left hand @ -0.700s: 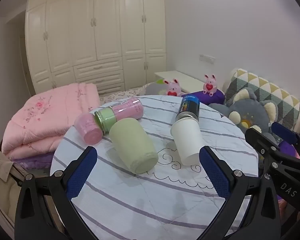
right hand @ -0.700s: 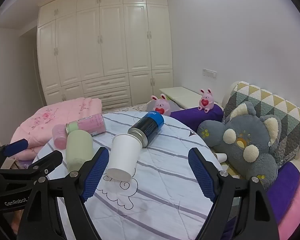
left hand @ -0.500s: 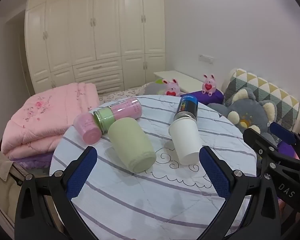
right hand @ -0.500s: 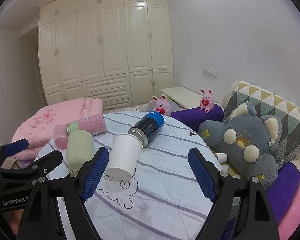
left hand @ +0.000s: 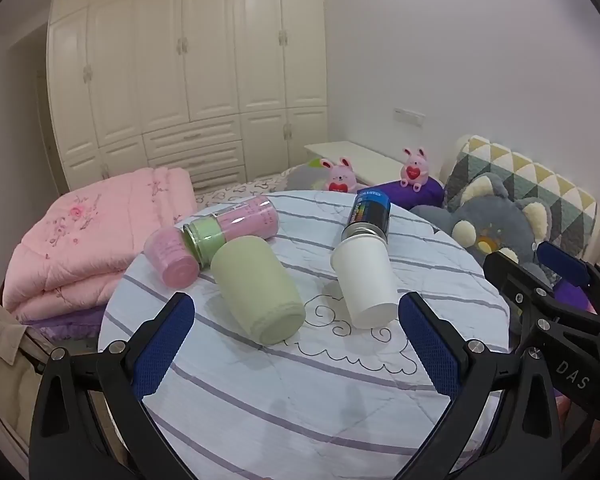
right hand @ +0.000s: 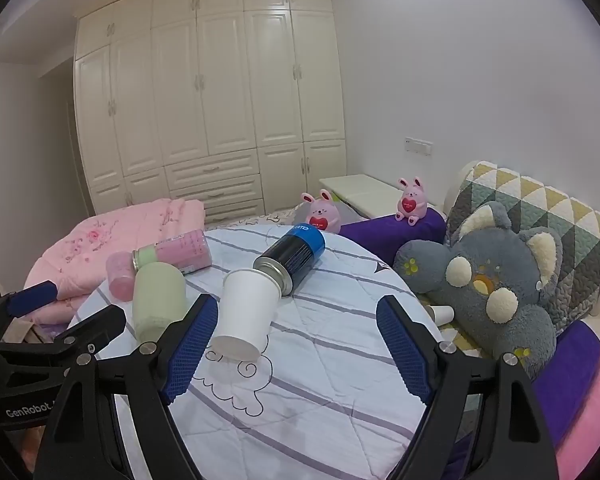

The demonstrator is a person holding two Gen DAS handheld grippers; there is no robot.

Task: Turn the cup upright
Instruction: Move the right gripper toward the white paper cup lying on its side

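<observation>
A white paper cup [left hand: 365, 281] lies on its side on the round striped table [left hand: 300, 392], mouth toward me; it also shows in the right wrist view [right hand: 246, 312]. A pale green cup [left hand: 257, 288] lies on its side to its left, also seen in the right wrist view [right hand: 158, 300]. My left gripper [left hand: 296, 344] is open and empty, just short of both cups. My right gripper [right hand: 292, 344] is open and empty, its left finger pad [right hand: 192, 344] close to the white cup's mouth.
A blue-capped black can [left hand: 367, 215] lies behind the white cup. A pink bottle with green lid [left hand: 236, 226] and a pink cap [left hand: 172, 258] lie at the back left. Folded pink quilt [left hand: 88, 236] sits left, a grey plush [right hand: 496, 280] right.
Both grippers have drifted slightly forward toward the cups. Both stay open, and the cups have not moved.
</observation>
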